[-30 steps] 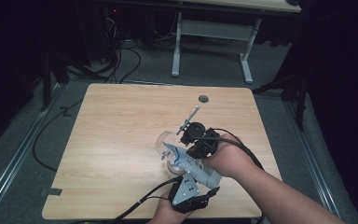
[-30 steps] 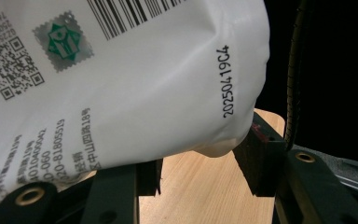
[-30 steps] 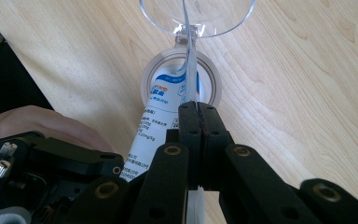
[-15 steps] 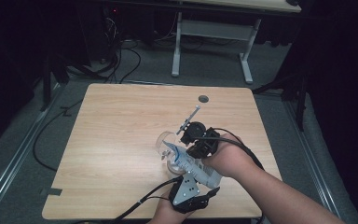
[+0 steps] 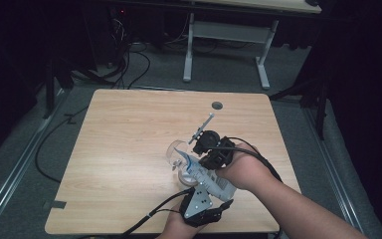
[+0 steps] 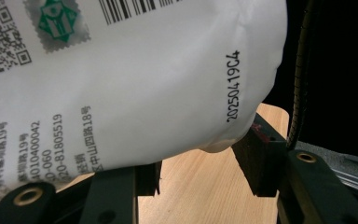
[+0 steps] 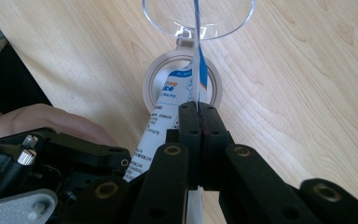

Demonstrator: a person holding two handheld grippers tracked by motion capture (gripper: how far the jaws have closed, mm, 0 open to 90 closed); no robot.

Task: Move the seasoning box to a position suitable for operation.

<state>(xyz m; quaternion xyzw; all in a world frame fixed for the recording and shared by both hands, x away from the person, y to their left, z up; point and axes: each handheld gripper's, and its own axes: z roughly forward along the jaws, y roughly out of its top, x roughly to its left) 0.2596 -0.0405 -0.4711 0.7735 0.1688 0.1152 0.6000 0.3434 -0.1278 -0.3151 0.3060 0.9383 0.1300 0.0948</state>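
White pouch (image 5: 210, 178), near worktop (image 5: 129, 149) front edge: left tongs (image 6: 200, 175) clamp its body, right tongs (image 7: 199, 121) pinch its top seam. Risk: uneven pulling could tear it wide, spilling contents past the clear cup (image 5: 177, 151).

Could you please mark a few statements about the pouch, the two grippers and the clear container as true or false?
1. The right gripper pinches the thin top edge of the white pouch. True.
2. The left gripper has nothing between its jaws. False: the pouch's bulging body sits between them.
3. A clear round container stands on the table. True.
4. The pouch lies flat on the table. False: both grippers hold it up, above a tape roll.
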